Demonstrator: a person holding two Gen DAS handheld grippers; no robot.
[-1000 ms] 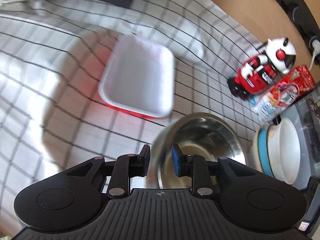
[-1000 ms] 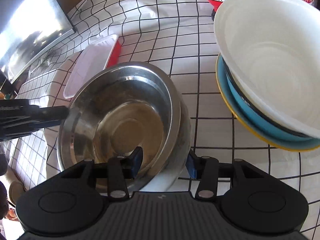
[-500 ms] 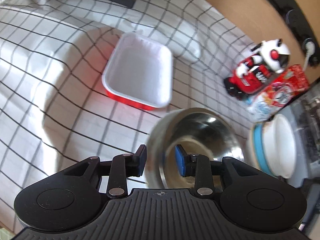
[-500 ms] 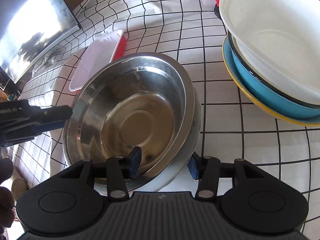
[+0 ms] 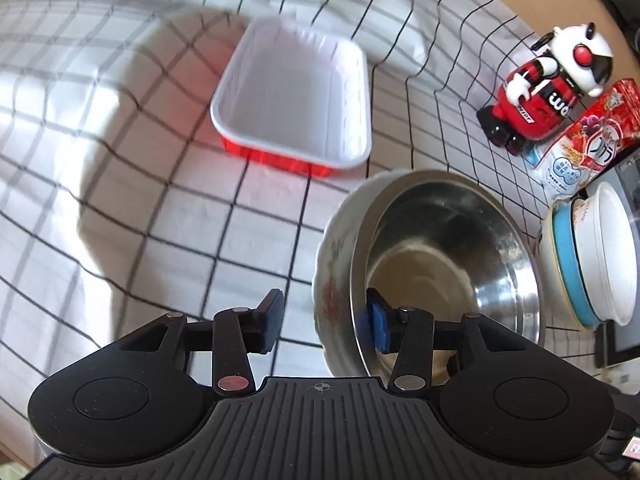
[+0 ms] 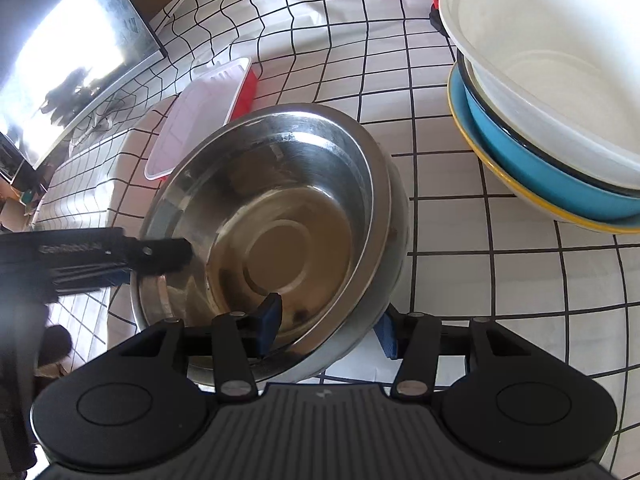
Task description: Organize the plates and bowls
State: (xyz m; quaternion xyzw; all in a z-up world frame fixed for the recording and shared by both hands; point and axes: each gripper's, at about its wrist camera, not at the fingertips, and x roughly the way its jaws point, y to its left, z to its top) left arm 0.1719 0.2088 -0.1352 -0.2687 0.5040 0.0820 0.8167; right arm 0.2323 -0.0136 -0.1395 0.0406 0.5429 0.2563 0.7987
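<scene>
A steel bowl point(image 5: 448, 256) point(image 6: 280, 224) sits nested in a white floral bowl point(image 5: 332, 272) on the checked cloth. My left gripper point(image 5: 326, 322) is open, with its jaws astride the near rim of both bowls, one pad inside the steel bowl. My right gripper point(image 6: 328, 326) is open, with its jaws astride the opposite rim; the left gripper point(image 6: 120, 256) shows at the left of that view. A stack of a white bowl point(image 6: 552, 60), a blue bowl point(image 6: 532, 160) and a yellow-rimmed plate point(image 6: 520, 192) stands at the right.
A red tray with a white inside point(image 5: 296, 96) point(image 6: 204, 112) lies beyond the bowls. A red and white toy robot point(image 5: 548, 80) and a snack packet point(image 5: 588, 140) stand at the back right. A dark screen point(image 6: 60, 60) stands at the far left.
The left gripper's jaws have opened wider around the bowl rim, and the white floral bowl now shows under the steel one. The right gripper has stayed astride the rim.
</scene>
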